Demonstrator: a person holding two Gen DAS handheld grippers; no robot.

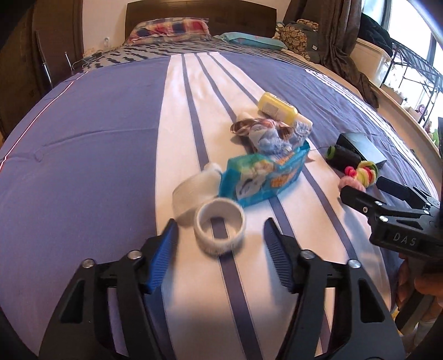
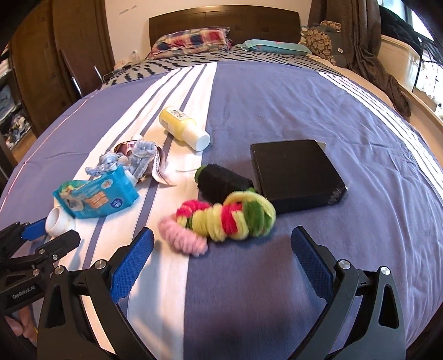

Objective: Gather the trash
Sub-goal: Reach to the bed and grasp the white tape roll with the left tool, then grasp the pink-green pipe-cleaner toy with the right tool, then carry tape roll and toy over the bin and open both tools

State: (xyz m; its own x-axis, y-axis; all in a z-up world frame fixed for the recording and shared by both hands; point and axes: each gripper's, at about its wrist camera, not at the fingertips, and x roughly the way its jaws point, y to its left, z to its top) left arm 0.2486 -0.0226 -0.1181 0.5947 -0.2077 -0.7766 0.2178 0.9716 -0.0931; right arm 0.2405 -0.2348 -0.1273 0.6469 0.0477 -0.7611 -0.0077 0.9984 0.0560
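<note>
Loose items lie on a blue and white striped bed [image 1: 83,144]. My left gripper [image 1: 220,235] is open, its jaws on either side of a white tape ring [image 1: 220,231]. Beyond the ring lie a white roll [image 1: 193,191], a blue snack wrapper [image 1: 263,174], crumpled blue paper with ribbon [image 1: 268,133] and a yellow bottle [image 1: 278,106]. My right gripper [image 2: 223,243] is open just short of a bundle of pink, yellow and green pipe cleaners [image 2: 221,218]. A black thread spool [image 2: 221,180] and a black box [image 2: 296,173] lie behind the bundle.
Pillows [image 2: 193,40] and a headboard [image 2: 224,19] are at the far end. A wooden wardrobe [image 2: 55,55] stands left. Curtains [image 2: 362,36] and a metal rack by the window [image 1: 415,72] are right. The right gripper shows at the right edge of the left wrist view [image 1: 365,193].
</note>
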